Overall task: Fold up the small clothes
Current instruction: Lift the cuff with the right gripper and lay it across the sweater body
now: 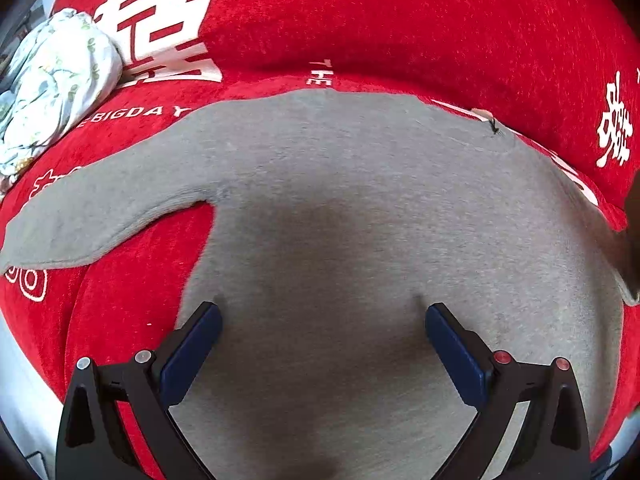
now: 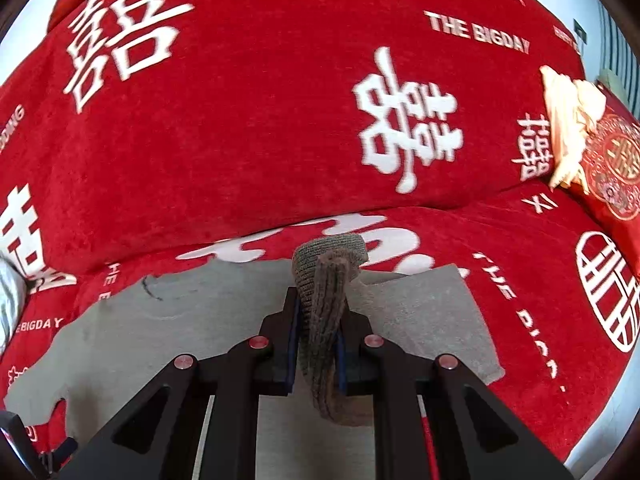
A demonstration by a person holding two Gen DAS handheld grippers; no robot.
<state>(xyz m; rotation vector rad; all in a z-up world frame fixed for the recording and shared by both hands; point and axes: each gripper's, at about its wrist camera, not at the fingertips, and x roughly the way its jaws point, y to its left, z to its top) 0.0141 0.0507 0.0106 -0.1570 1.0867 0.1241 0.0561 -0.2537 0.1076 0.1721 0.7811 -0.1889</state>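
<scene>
Grey top (image 1: pixel 360 208) lies flat on the red sofa cover (image 1: pixel 400 20), one sleeve stretched out left. Right gripper (image 2: pixel 318 344) is clamped on a ribbed cuff (image 2: pixel 324 320), lifted above the cloth. Left gripper (image 1: pixel 322 320) hovers over the body, fingers wide apart. Floral bundle (image 1: pixel 52 84) sits far left.

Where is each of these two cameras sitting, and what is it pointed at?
Left wrist: rides on the left gripper, looking down its open fingers at the grey top spread on the red cover.
Right wrist: rides on the right gripper, whose fingers pinch a ribbed knit cuff.
Shared: the grey top and the red cover.
</scene>
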